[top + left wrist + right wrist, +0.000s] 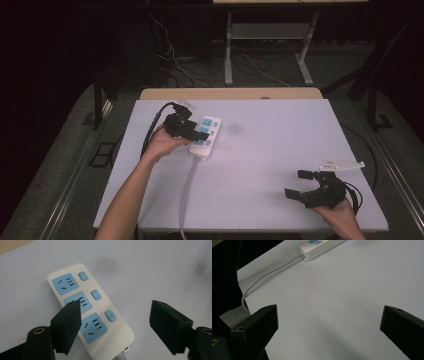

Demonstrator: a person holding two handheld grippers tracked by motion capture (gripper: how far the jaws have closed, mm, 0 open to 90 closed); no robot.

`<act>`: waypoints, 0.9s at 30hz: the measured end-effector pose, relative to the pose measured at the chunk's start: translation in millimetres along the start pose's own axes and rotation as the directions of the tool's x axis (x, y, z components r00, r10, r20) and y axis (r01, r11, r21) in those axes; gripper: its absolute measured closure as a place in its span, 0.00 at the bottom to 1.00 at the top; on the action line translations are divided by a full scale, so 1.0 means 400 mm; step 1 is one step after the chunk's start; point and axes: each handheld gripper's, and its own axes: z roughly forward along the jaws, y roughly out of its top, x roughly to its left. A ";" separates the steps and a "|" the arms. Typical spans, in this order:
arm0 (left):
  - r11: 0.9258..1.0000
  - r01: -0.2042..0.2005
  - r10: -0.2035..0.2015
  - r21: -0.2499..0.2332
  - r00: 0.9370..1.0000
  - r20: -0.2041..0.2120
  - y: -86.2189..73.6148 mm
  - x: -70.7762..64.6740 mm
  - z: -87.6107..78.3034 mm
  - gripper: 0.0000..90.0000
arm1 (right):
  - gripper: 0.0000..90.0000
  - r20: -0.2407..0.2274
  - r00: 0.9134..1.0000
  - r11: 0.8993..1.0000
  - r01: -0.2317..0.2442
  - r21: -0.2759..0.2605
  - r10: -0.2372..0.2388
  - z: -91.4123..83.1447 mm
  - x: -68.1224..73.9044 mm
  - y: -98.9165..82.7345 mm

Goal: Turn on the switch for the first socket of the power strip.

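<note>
A white power strip [206, 134] with three blue sockets and three blue buttons lies on the white table, left of centre. Its grey cord [187, 190] runs toward the near edge. My left gripper [192, 131] hovers over the strip's left side with its jaws open. In the left gripper view, the left fingertip [71, 320] overlaps the power strip's [100, 315] left edge by the middle socket, and the other jaw stands over bare table to the right. My right gripper [299, 183] rests open at the near right, nothing between its jaws [329, 315]. The strip's end [322, 246] and cord [269, 272] lie far ahead of it.
The white table top [280, 135] has a wooden strip [230, 93] along its back edge. Beyond it stand a metal frame's legs [229, 50] and loose cables [175, 60] on the floor. Dark floor surrounds the table on both sides.
</note>
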 end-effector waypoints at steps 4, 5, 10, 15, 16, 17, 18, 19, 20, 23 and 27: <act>1.000 0.018 -0.018 -0.001 1.000 -0.004 -0.002 0.011 0.007 0.44 | 0.01 0.001 1.000 1.000 0.000 0.002 0.000 0.001 0.000 0.000; 1.000 0.021 -0.021 -0.003 1.000 -0.006 -0.003 0.014 0.008 0.47 | 0.01 0.001 1.000 1.000 -0.001 0.005 0.001 0.001 0.000 0.000; 0.999 0.030 -0.030 -0.014 1.000 0.002 -0.006 0.024 0.017 0.63 | 0.01 0.004 1.000 1.000 -0.005 0.009 0.005 0.002 -0.004 -0.001; 0.999 0.028 -0.027 -0.029 0.999 0.031 -0.007 0.030 0.024 0.80 | 0.01 0.010 1.000 1.000 -0.004 0.015 0.003 0.003 -0.004 -0.001; 0.999 0.028 -0.028 -0.030 0.999 0.030 -0.007 0.031 0.026 0.80 | 0.01 0.010 1.000 1.000 -0.004 0.015 0.003 0.003 -0.004 -0.001; 0.999 0.029 -0.028 -0.029 0.999 0.029 -0.007 0.031 0.028 0.84 | 0.01 0.011 1.000 1.000 -0.004 0.016 0.004 0.003 -0.004 -0.001; 0.999 0.031 -0.030 -0.029 0.999 0.031 -0.007 0.032 0.030 0.91 | 0.01 0.013 1.000 1.000 -0.005 0.016 0.005 0.002 -0.005 -0.001; 0.999 0.033 -0.032 -0.028 0.999 0.037 -0.007 0.034 0.033 0.91 | 0.01 0.013 1.000 1.000 -0.005 0.016 0.005 0.002 -0.005 -0.001; 0.999 0.041 -0.040 -0.030 0.998 0.044 -0.008 0.034 0.036 0.95 | 0.01 0.013 1.000 1.000 -0.006 0.016 0.006 0.002 -0.005 -0.001; 0.998 0.054 -0.052 -0.034 0.997 0.059 -0.008 0.036 0.046 0.99 | 0.01 0.014 1.000 1.000 -0.006 0.016 0.005 0.002 -0.006 -0.002; 0.999 0.046 -0.045 -0.018 0.997 0.060 -0.007 0.033 0.062 0.99 | 0.01 0.014 1.000 1.000 -0.005 0.017 0.004 0.002 -0.006 -0.002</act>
